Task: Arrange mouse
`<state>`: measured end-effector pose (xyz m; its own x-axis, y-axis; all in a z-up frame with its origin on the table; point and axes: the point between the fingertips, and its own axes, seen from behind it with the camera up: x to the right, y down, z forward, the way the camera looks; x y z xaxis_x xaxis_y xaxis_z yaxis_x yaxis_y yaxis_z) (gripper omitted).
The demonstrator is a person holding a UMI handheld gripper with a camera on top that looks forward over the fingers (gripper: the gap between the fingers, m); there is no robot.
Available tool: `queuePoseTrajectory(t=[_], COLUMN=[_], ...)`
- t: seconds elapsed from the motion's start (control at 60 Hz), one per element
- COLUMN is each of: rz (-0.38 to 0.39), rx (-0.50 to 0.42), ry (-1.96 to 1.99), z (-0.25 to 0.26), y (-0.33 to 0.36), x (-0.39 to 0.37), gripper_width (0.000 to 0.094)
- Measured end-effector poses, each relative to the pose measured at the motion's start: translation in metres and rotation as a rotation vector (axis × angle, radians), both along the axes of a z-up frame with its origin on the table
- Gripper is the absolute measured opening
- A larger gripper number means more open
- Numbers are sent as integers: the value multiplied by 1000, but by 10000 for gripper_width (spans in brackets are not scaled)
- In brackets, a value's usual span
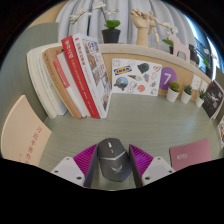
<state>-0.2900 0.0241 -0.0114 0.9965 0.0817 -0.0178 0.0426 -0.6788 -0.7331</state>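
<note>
Jaws grip mouse [110, 160]; bare desk [120, 125] lies ahead.

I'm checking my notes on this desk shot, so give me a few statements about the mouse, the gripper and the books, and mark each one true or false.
1. The grey mouse sits between the fingers of the gripper. True.
2. The books lie flat in a stack. False: they stand leaning, beyond the mouse.
3. A pink notebook lies on the desk beside the gripper. True.
4. The small potted plants stand between the fingers. False: they stand far beyond them, near the back of the desk.
</note>
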Motion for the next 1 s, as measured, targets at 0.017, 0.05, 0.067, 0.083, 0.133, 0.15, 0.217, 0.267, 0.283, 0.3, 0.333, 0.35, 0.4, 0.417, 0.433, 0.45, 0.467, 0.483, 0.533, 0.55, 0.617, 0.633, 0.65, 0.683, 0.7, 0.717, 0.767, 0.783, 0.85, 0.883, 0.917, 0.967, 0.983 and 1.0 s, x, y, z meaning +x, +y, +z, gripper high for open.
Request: queuePoseTrajectory(t=[0.017, 0.05, 0.067, 0.083, 0.133, 0.15, 0.217, 0.267, 0.283, 0.3, 0.333, 0.35, 0.4, 0.417, 0.433, 0.45, 0.467, 0.483, 0.533, 0.55, 0.617, 0.633, 0.65, 0.683, 0.7, 0.717, 0.767, 0.783, 0.85, 0.883, 0.917, 0.967, 0.983, 1.0], rz=[1, -1, -4, -4, -7, -10, -17, -29, -28, -26, -13, -6, 9, 22, 31, 34, 40, 47, 74, 84, 103, 105, 105, 105, 102, 97, 93, 88, 58, 43, 22, 0, -7, -14], rx=[0, -4, -5, -8, -13, -15, -18, -23, -28, -31, -42, -47, -60, -65, -65, -61, -55, -44, 1, 19, 90, 109, 131, 177, 199, 219, 287, 308, 383, 413, 438, 454, 456, 457], ry=[-3, -5, -7, -11, -17, -20, -24, -22, -22, -22, -26, -28, -18, -12, -7, -3, 2, 9, 31, 33, 16, 13, 13, 13, 13, 10, 4, 1, -21, -32, -41, -49, -56, -63], z=[0, 0, 0, -1, -1, -1, -1, -1, -1, -1, -2, -2, -1, 1, 4, 8, 14, 21, 53, 65, 119, 134, 150, 182, 198, 214, 261, 276, 325, 344, 359, 374, 376, 377], y=[0, 0, 0, 0, -1, -1, -1, 0, 0, 0, -1, -1, -2, -3, -3, -4, -5, -6, -7, -8, -12, -13, -14, -16, -17, -17, -25, -27, -37, -42, -46, -51, -53, -54], x=[0, 0, 0, 1, 1, 1, 3, 4, 4, 4, 4, 3, 2, 2, 1, 1, 2, 2, 4, 5, 22, 27, 33, 44, 50, 57, 79, 88, 125, 143, 162, 190, 199, 208], gripper_width=[586, 559, 541, 539, 491, 482, 431, 378, 378, 353, 339, 338, 338, 338, 338, 339, 338, 338, 338, 338, 341, 340, 341, 340, 340, 340, 340, 340, 341, 340, 340, 339, 339, 339])
